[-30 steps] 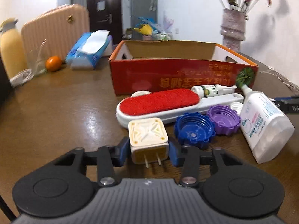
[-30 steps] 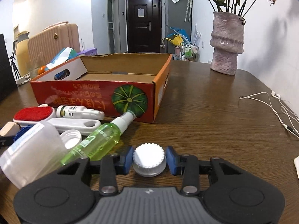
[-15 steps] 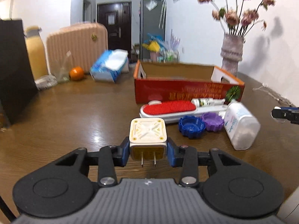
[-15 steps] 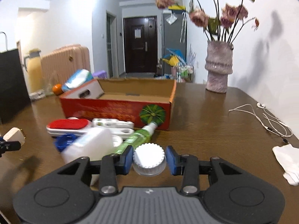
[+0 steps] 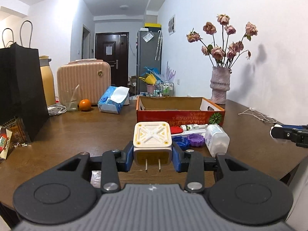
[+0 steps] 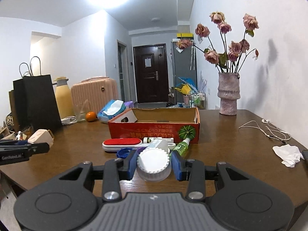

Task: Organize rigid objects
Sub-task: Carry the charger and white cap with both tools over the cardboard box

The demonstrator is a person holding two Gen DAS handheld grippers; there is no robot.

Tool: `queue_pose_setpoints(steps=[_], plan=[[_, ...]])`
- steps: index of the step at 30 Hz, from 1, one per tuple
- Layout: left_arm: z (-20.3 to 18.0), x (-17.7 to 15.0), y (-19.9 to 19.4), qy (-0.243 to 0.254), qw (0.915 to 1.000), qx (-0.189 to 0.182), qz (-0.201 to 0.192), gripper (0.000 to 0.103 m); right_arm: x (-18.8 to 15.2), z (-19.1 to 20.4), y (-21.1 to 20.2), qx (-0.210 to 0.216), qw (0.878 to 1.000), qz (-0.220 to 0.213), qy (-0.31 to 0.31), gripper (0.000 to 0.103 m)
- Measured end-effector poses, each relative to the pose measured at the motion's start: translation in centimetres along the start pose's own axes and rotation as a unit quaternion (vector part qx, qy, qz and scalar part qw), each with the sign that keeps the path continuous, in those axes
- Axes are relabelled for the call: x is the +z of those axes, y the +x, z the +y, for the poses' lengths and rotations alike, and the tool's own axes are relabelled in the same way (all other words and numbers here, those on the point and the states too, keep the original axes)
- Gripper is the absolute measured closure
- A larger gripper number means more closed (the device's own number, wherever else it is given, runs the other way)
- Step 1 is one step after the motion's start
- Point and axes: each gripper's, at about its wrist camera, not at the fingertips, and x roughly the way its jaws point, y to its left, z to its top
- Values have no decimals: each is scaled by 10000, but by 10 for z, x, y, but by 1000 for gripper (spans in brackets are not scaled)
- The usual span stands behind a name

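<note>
**A:** Charger plug (image 5: 152, 142) first: your left gripper (image 5: 152, 156) pinches it by its sides, prongs pointing back at the camera, and it now hangs clear above the wooden table (image 5: 80, 130). A second ago it sat low among the clutter, almost against the blue cap (image 5: 180, 141). You have lifted it and drawn back.

**B:** And my other hand?

**A:** Your right gripper (image 6: 155, 165) is clamped on the white ribbed cap (image 6: 154, 165), and it too has come up and back; the lint brush (image 6: 121, 143), the green spray bottle (image 6: 181, 146) and the white bottle (image 5: 216, 139) now lie well ahead of you instead of beside your fingers.

**B:** So what does that mean for the tidying?

**A:** Both picks look done. Beyond the pile stands the red cardboard box (image 5: 180, 115), open-topped, with nothing visible inside from here. I judge it the likely destination, so you must carry both pieces forward over the clutter and over its near wall.
</note>
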Motion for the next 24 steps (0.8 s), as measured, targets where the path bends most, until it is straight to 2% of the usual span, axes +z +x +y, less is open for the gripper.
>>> queue_pose_setpoints(steps=[6,12,18,21,24], plan=[[6,-2,-1,-28,10000,7,-14,63,-3,1,-2,-24,10000,24,9,65],[17,24,34,-66,9998,-113,-114,63,11,-9,25,30,10000,65,39,65],[30,77,114,21,9989,-465,-84,63,49,-36,93,58,9999,137,72,65],[31,106,172,83,9980,-619,123,63,75,-60,139,211,9993,221,236,65],[28,128,244,181,9965,-678,461,63,104,-80,201,207,9989,408,118,65]])
